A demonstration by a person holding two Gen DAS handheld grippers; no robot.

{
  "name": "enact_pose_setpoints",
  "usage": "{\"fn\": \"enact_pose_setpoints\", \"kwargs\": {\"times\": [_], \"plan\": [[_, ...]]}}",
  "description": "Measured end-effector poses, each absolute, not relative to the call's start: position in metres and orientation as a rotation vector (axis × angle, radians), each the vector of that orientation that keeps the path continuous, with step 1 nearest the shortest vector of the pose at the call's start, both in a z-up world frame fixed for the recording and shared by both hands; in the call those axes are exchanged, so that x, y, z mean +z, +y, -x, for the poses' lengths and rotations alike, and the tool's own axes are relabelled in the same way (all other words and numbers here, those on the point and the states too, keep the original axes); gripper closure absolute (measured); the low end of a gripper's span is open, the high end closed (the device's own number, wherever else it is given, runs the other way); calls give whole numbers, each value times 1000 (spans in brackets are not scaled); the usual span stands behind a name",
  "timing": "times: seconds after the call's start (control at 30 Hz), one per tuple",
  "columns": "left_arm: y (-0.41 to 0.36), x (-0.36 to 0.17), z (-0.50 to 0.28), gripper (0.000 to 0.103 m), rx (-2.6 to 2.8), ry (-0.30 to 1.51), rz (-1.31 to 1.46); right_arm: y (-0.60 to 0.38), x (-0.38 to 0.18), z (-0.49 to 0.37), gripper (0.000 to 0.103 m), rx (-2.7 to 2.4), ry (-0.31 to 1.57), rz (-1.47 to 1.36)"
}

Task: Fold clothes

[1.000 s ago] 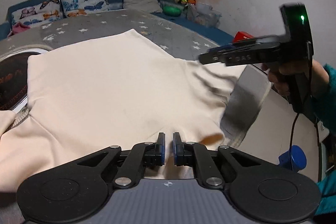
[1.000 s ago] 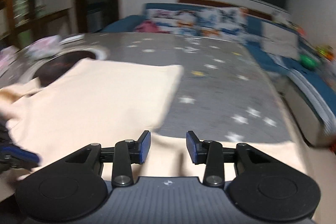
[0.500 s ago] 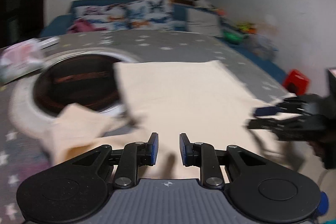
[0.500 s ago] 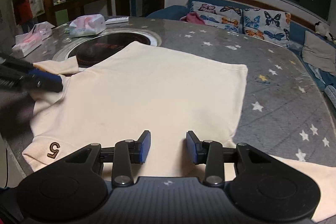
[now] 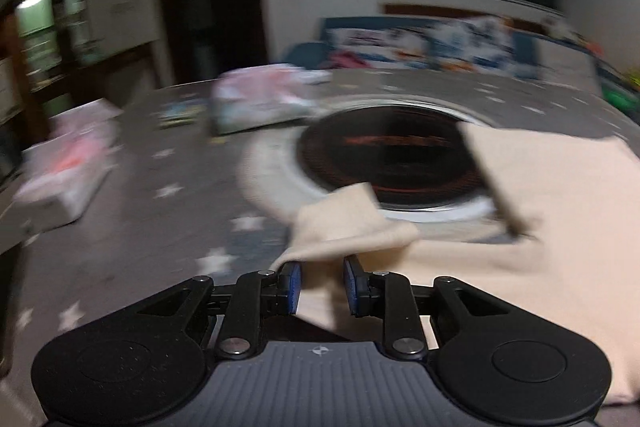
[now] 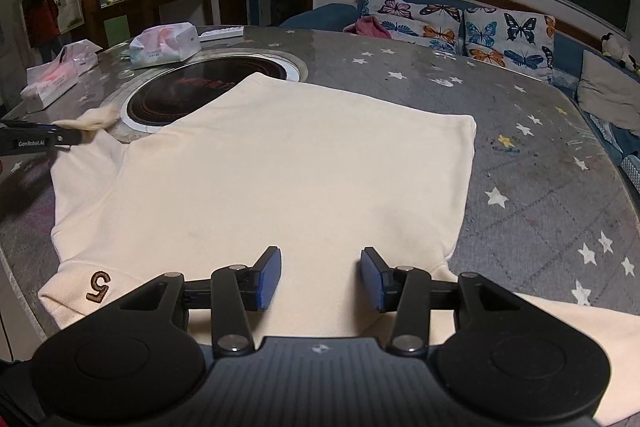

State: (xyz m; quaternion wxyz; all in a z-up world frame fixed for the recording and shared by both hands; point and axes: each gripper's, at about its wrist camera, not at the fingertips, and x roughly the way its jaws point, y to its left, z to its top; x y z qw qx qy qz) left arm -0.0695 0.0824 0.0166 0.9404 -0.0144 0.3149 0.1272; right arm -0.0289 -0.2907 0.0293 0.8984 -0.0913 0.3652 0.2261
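A cream sweatshirt (image 6: pixel 280 179) lies flat on the round grey star-patterned table (image 6: pixel 540 195), with a brown "5" (image 6: pixel 98 283) on its near left cuff. My right gripper (image 6: pixel 320 277) is open and empty, low over the garment's near edge. My left gripper (image 5: pixel 319 285) is open, with the crumpled cream sleeve (image 5: pixel 344 227) lying at its fingertips. In the right wrist view the left gripper (image 6: pixel 60 138) is at the far left by the sleeve end (image 6: pixel 96 119). The left wrist view is motion-blurred.
A round black hotplate (image 6: pixel 200 91) is set in the table, partly under the garment. Tissue packs (image 6: pixel 164 45) (image 6: pixel 56 79) and a remote (image 6: pixel 220 34) lie at the far left. A sofa with butterfly cushions (image 6: pixel 460 23) stands behind. A person (image 6: pixel 42 15) stands far left.
My left gripper swung left from the garment's body to the left sleeve and opened. My right gripper stayed open and turned to face the whole garment.
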Motion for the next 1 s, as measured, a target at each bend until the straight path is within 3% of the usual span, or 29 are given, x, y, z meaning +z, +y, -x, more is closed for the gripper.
{"fn": "enact_pose_setpoints", "kwargs": {"times": [0.1,0.2,0.4,1.0], "plan": [[100,16,72,76,333,641,90,-290,29,28,56,467,757,190],[117,18,74,63,423,638,124,-290,29,28,55,464,757,190],[127,28,79,63,420,637,187,-289,29,28,55,458,758,186],[-31,27,38,63,-233,706,123,-309,33,37,55,406,742,116]]}}
